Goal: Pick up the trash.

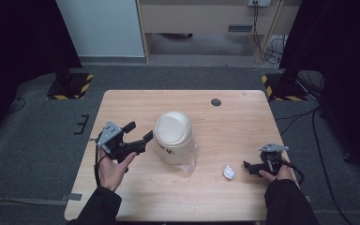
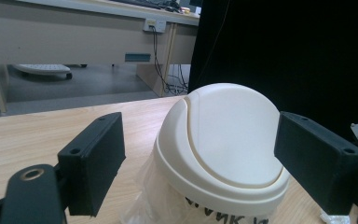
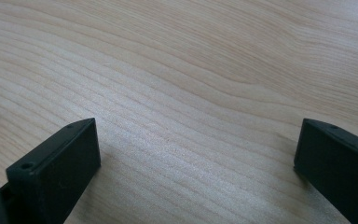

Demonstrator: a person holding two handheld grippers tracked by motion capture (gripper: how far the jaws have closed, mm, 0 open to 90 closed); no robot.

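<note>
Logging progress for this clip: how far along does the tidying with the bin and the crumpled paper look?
Nothing looks done yet: the crumpled paper lies on the table, outside the lidded bin. In hand: the left gripper is open beside the bin's lid; the right gripper is open, low near the paper, holding nothing. Left, probably: grasp the paper and drop it through the lid.

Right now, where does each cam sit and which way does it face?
High view: above the person's side, looking forward and down at the table; both forearms, left tool and right tool show.
Left gripper view: rides the left tool, open jaws framing the cream bin.
Right gripper view: rides the right tool, open jaws over bare tabletop.
Shared: high and left gripper views both show the bin.
</note>
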